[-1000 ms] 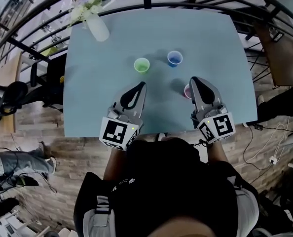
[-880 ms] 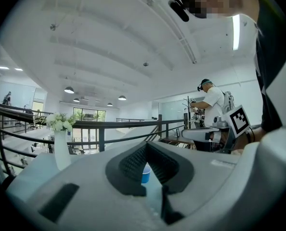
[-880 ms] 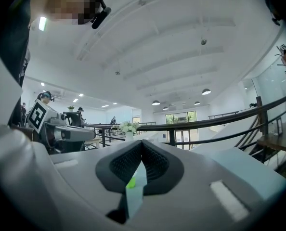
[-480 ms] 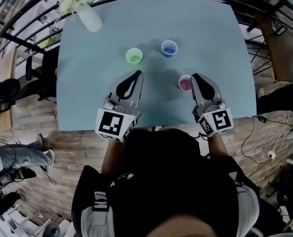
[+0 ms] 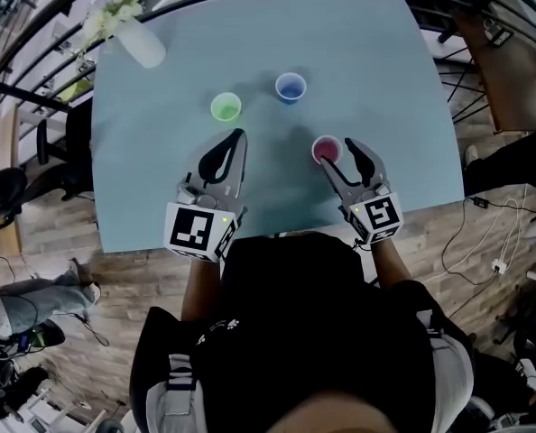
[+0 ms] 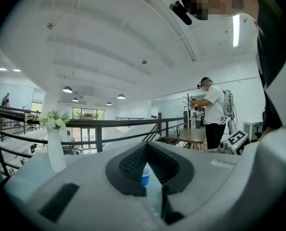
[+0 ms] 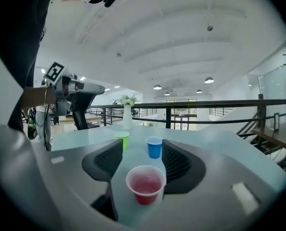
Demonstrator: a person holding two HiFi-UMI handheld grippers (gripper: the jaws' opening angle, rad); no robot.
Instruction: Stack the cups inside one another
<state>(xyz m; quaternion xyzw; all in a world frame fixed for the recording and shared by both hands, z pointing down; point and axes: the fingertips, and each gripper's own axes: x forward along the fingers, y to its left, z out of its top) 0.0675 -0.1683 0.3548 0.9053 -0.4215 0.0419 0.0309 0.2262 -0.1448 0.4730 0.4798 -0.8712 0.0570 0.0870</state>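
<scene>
**Bright room around the tabletop [image 5: 367, 52]**

A black railing [image 7: 220, 103] runs beyond the pale blue tabletop's far edge. A white vase of flowers [image 5: 140, 47] stands at its far left corner. Wood-patterned floor [image 5: 124, 287] lies below its near edge, and round ceiling lamps [image 7: 209, 80] glow above.

my left gripper [image 5: 236, 135] hangs level with jaws together; my right gripper [image 5: 338, 154] is opening its jaws, the red cup [image 5: 327, 149] loose between them.
</scene>
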